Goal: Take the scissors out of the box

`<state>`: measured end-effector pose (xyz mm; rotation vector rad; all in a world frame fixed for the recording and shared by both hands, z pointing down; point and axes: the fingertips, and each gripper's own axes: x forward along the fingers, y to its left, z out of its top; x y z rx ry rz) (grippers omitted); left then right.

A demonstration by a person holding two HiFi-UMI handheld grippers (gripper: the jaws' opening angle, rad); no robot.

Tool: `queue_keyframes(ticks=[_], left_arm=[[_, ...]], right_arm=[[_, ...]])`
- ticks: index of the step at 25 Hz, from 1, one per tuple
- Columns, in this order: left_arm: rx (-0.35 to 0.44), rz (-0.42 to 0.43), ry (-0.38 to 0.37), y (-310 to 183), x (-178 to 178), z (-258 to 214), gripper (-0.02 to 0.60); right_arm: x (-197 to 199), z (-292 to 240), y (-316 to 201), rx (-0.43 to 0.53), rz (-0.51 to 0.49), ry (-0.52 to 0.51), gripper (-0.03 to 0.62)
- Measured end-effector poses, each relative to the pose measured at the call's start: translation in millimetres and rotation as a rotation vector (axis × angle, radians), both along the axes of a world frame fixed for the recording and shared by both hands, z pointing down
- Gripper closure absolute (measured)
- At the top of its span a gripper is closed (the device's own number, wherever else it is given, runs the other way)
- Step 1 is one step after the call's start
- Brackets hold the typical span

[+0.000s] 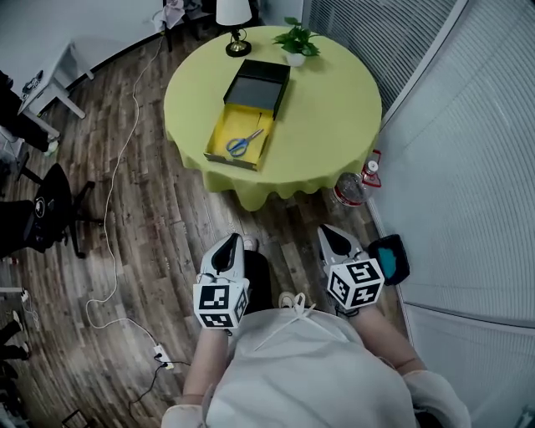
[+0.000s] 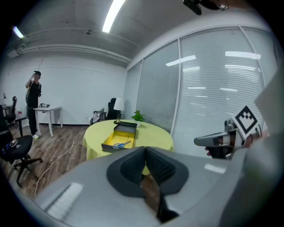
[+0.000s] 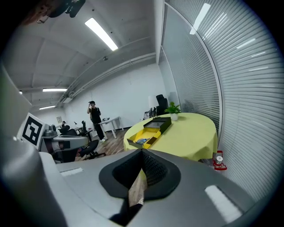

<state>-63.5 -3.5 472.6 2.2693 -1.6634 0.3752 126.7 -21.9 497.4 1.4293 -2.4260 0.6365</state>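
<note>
Left gripper (image 1: 227, 244): over the wood floor, well short of the table (image 1: 334, 117); fingers pressed together with nothing between them.
Right gripper (image 1: 333, 236): beside the left one, equally short of the table; fingers together and empty.
Head view only: a white cable (image 1: 115, 175) trails over the floor left of the table, and bottles (image 1: 351, 188) stand at the table's near right foot, by the glass wall.
Gripper views only: a person (image 2: 33, 99) stands far beyond the table's left side, next to a white desk (image 2: 46, 111), under ceiling strip lights.
Box (image 1: 216, 134): open, lined in yellow, on the near left part of the table.
Scissors (image 1: 243, 143): blue-handled, lying flat on the yellow lining inside the box.
Lid (image 1: 257, 84): black, toward the table's middle, set against the box's far end.
Lamp (image 1: 235, 25): at the table's far edge.
Plant (image 1: 295, 42): potted, just right of the lamp, also at the table's far edge.
</note>
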Motion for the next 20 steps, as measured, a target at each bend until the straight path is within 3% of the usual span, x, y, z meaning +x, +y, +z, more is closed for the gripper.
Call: queue_keyframes(ticks=[7,13,20], left_arm=[[-0.032,0.059,-0.013,-121.8,-34.3,8.8,0.575],[-0.094,0.193,-0.058,-220.2,-62.1,21.1,0.575],[-0.226,0.32,-0.047,-289.9,-83.1,64.6,0.575]], right_arm=[[-26.8,3.4,-93.8,-0.006,0.083,0.037,0.595],[-62.7,9.5,-174.4,-0.051,0.157,0.057,0.595],[-98.0,29.7,-237.0,-0.114,0.219,0.072,0.595]])
